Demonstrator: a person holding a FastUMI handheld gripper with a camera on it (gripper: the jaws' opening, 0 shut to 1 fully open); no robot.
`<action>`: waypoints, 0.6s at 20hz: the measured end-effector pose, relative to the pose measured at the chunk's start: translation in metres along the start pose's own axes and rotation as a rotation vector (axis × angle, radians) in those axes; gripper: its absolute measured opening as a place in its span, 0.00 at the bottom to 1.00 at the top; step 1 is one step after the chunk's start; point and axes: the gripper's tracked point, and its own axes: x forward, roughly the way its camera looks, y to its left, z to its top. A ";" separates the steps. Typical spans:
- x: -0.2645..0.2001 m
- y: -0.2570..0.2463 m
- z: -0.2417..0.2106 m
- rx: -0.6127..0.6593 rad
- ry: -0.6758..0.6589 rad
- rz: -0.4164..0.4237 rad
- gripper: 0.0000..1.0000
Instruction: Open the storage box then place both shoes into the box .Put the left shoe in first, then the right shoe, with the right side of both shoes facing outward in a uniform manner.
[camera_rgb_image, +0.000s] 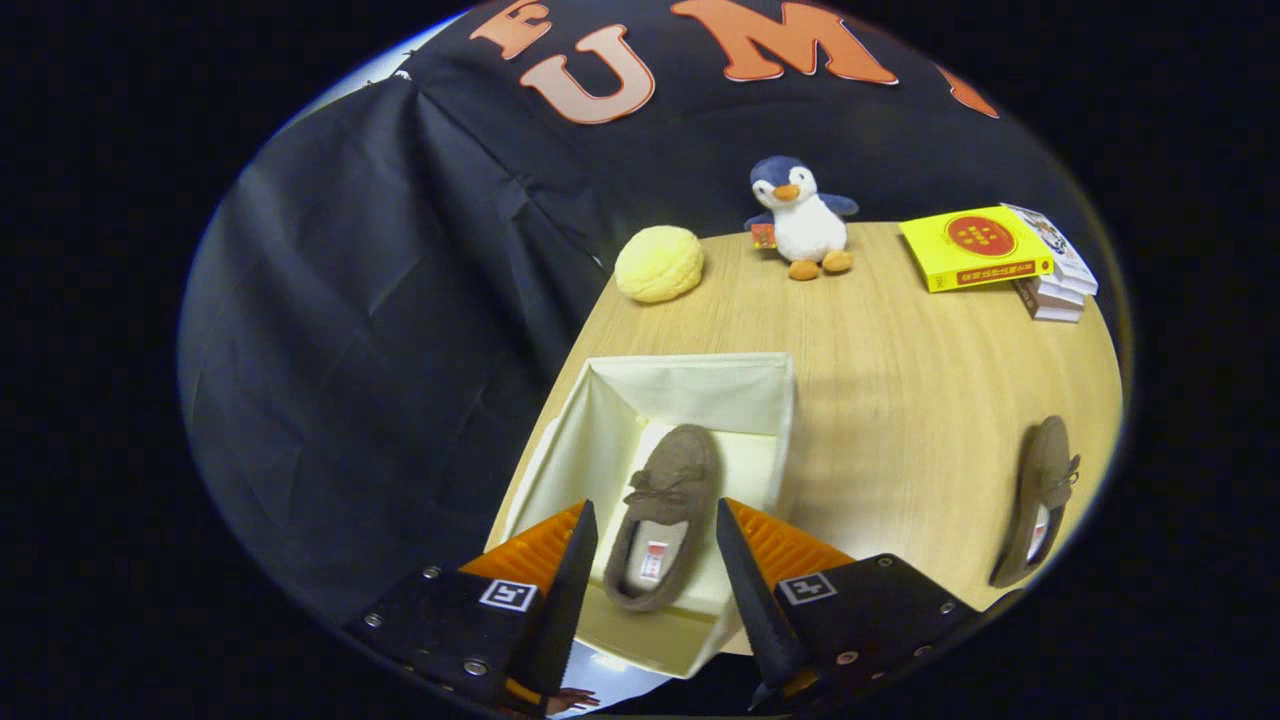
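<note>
Below, claw spread wide over shoe in box, insole label perhaps unreadable.

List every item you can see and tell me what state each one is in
Storage box: open, one shoe inside.
Shoe in box: flat, sole down, between the claw's fingers, not gripped.
Second shoe: on the table, outside the box.
Claw: open, above the box.
Books: stacked, closed.
Plush penguin: upright.

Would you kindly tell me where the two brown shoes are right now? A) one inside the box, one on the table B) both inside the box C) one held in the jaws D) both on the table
A: one shoe lies inside the open box, seen between the gripper's open jaws, and the other shoe rests on the table.
</note>
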 end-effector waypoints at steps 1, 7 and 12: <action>-0.004 -0.015 0.001 -0.009 -0.013 -0.017 0.76; -0.037 -0.115 -0.006 -0.002 -0.064 -0.126 0.90; -0.067 -0.209 -0.027 0.037 -0.055 -0.241 0.95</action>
